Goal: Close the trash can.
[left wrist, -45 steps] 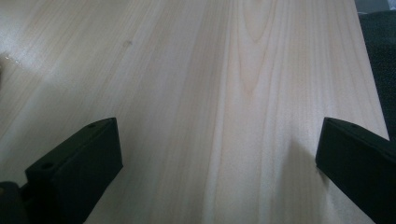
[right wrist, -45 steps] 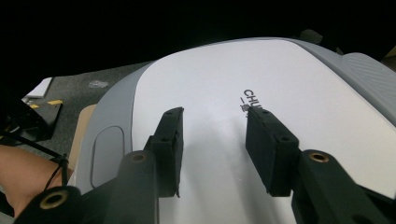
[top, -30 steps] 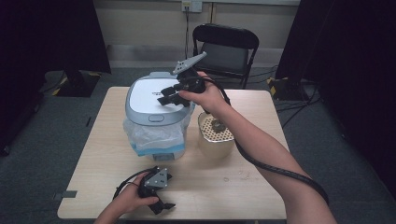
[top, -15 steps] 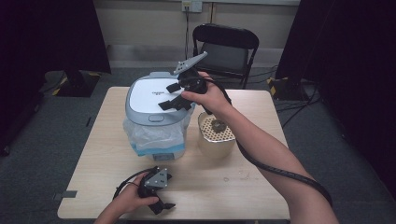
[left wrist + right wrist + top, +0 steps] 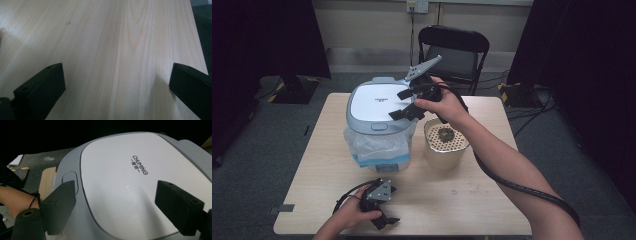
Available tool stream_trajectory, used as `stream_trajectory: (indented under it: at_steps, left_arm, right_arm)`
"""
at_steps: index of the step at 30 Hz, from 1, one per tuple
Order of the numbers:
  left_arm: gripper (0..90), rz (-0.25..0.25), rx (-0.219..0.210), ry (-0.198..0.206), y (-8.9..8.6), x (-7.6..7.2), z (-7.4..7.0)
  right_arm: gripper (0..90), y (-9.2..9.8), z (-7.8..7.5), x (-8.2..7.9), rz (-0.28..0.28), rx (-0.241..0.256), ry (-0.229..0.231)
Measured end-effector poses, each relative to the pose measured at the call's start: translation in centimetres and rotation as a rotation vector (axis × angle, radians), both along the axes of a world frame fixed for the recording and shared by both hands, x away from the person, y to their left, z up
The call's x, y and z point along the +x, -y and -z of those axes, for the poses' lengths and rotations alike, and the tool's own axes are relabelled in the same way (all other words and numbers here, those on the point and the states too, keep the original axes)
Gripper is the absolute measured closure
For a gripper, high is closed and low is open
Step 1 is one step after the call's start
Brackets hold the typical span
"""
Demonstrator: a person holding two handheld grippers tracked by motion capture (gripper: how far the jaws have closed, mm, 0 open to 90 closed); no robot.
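Over the cooker's closed lid, the right gripper hovers, jaws spread wide, gripping nothing. Lid's not opened yet, I'd say. Left gripper sits open on the table.

Left claw: in the high view we see the person's hand wrapped over its body, and its jaw tips are too small and dark to tell apart against the tabletop.
Left claw, own view: both jaws are cut off by the bottom and side edges.
Right claw: the hand covers its rear; in its own view the right jaw runs off the frame.
Cooker lid: its near edge and right side are cut off, and the small line under the brand word is too fine for us to read.
Cooker body: wrapped in plastic that blurs its surface.
Dark lump in the perforated pot: too small for us to identify.
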State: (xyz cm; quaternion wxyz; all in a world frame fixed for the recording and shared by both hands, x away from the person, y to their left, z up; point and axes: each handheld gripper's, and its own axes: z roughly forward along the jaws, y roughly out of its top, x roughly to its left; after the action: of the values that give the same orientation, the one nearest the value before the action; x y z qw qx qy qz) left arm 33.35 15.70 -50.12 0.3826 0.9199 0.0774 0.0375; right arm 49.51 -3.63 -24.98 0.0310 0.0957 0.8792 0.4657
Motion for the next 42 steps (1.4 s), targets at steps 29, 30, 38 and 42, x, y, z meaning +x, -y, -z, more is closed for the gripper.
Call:
stream_trajectory:
  at_steps: [29,30,38,42]
  left_arm:
    - [0.0,-0.001,0.0,0.0,0.0,0.0,0.0]
    - [0.0,-0.002,-0.001,-0.001,0.0,0.0,0.0]
    - [0.0,-0.002,0.003,-0.001,0.0,0.0,0.0]
    - [0.0,-0.002,0.002,-0.001,0.0,0.0,0.0]
  right_arm:
    - [16.3,4.5,1.0,-2.1,0.01,-0.003,0.012]
    - [16.3,4.6,1.0,-2.3,0.01,-0.007,0.016]
    - [16.2,6.0,1.8,-3.0,0.021,-0.024,0.024]
    - [16.0,6.6,2.4,-3.2,0.025,-0.025,0.02]
